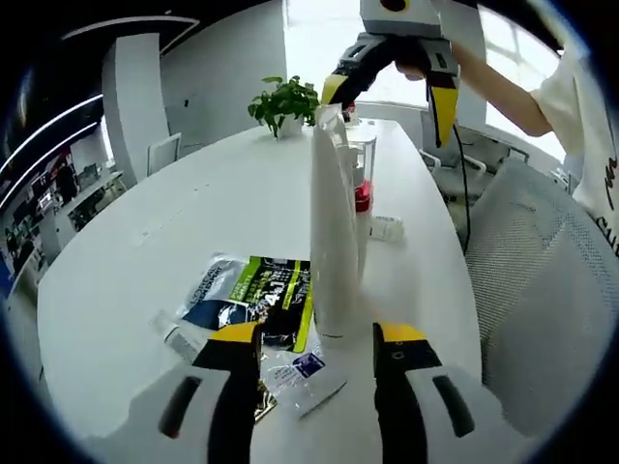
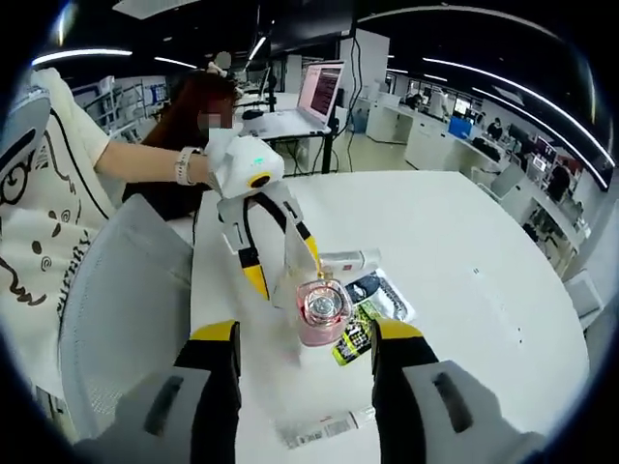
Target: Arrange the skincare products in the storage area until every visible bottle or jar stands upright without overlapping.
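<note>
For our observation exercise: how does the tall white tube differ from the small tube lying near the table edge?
The tall white tube stands upright, tapering towards its top; the small tube lies flat on its side. The tall white tube looks far larger and plain, while the small tube is short and bears dark print. Both are white and rest on the white table.

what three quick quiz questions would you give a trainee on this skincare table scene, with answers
1. True or false: the tall white tube is lying on its side.
2. What stands just behind that tube in the left gripper view? A) a clear bottle with a pink base B) a mug C) a stack of books
3. Are the fingers of the left gripper open or shut?
Key: 1 false, it stands upright; 2 A; 3 open, with one finger on either side of the tube's base.
</note>
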`<state>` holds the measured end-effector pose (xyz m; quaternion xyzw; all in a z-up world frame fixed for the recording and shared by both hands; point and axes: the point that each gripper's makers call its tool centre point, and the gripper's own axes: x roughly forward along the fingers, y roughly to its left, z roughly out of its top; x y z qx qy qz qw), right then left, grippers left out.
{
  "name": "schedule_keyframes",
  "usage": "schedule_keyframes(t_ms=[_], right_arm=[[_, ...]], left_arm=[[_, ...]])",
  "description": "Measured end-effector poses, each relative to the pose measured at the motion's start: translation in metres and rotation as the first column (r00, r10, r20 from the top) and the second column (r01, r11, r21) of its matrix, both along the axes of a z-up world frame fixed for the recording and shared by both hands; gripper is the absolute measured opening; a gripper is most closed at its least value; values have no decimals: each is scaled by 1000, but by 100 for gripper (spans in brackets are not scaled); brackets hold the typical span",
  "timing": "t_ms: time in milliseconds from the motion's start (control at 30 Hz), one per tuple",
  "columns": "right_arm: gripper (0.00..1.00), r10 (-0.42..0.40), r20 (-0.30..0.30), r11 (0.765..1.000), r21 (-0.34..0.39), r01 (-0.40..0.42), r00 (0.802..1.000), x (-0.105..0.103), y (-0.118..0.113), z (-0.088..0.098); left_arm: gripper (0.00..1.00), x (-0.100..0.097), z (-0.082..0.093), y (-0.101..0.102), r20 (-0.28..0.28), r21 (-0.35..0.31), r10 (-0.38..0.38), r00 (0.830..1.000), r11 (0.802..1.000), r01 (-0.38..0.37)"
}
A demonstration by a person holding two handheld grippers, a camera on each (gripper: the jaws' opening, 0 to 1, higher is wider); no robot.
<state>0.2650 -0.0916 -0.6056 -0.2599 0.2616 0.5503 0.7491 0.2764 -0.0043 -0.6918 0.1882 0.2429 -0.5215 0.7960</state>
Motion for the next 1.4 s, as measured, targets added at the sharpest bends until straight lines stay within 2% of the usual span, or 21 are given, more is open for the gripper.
schedule_keyframes(t_ms=[67,167,333,567,700,767,1067,1400], right_arm=[[57,-17,11,1000,-20,18,1000,-1,-3,-4],[62,-44,-3,999,-6,44,999,-4,-5,-7],[69,-82,0,997,7,82,997,1,-11,-10],[78,-136,-11,990,22,136,991,-7,-16,-15],[82,-162,-23,986,29,163,987,-12,-18,-16],[85,-181,-20,983,38,181,983,-15,-19,-16],[93,-208,-2,977,57,208,978,-23,-19,-16],[99,-223,3,973,56,223,975,-34,-21,-18]], left_arm=[[45,2,2,3,6,-8,33,999,999,-33],[50,1,4,10,6,-3,67,998,998,-67],[54,-4,8,14,19,9,77,997,997,-77],[64,-16,7,23,30,73,66,997,995,-68],[65,-20,11,25,17,67,82,996,994,-83],[69,-25,15,26,11,60,96,995,994,-96],[79,-31,21,35,13,96,121,993,988,-122],[94,-38,31,44,22,78,153,988,985,-154]])
